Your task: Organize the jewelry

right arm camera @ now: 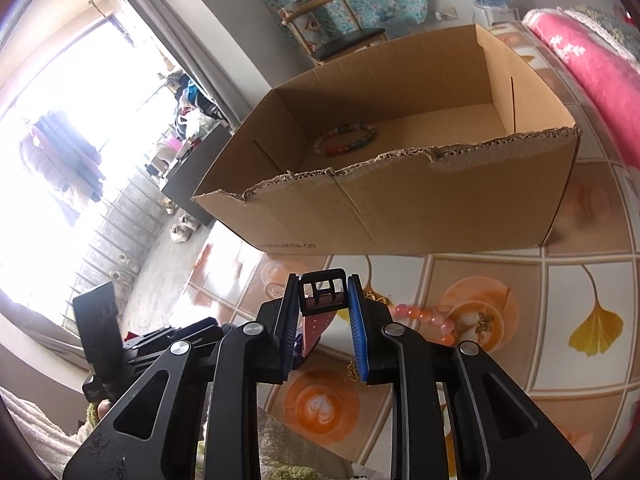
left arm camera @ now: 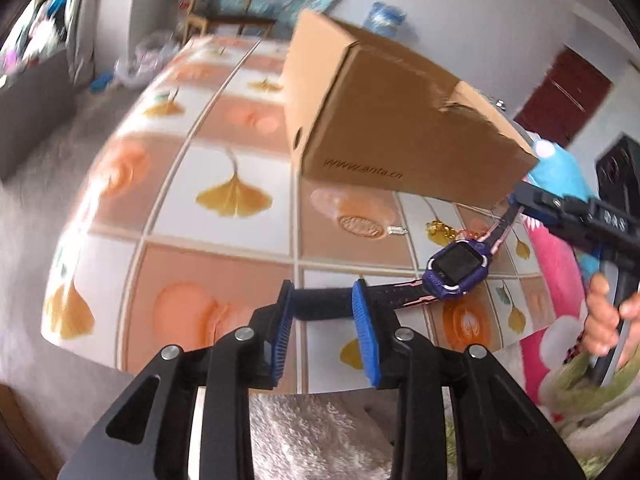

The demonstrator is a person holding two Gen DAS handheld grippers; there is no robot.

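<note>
The purple smartwatch (left arm camera: 458,270) hung stretched between the two grippers, just above the tiled tablecloth (left arm camera: 224,240), its square dark face turned up. One black strap (left arm camera: 320,304) ran from the face to the left gripper (left arm camera: 324,312), where it lay between the blue pads (left arm camera: 362,320); the jaws stood apart by about the strap's width, and whether the pads pressed on it could not be told. The other strap ran up toward the right gripper (right arm camera: 322,312), whose jaws were clenched on the buckle end (right arm camera: 322,292), the black buckle frame standing upright between its pads and the pink underside of the strap trailing below.

Beyond the watch sat an open cardboard box (right arm camera: 400,208) with a torn front edge. Inside it, on the floor toward the back left corner, lay a multicoloured bead bracelet (right arm camera: 346,140). On the tablecloth in front of the box, just beside the right gripper, lay a bracelet of orange-pink beads (right arm camera: 430,318), with a small gold flower-shaped piece (right arm camera: 485,320) near it. In the left wrist view a gold chain (left arm camera: 440,232) and a small silver clasp (left arm camera: 397,231) lay near the foot of the box.

A hand (left arm camera: 604,316) gripped the right gripper's handle at the right edge of that view. A pink blanket (right arm camera: 592,68) lay to the right of the box, and a wooden chair (right arm camera: 336,36) stood behind it.
</note>
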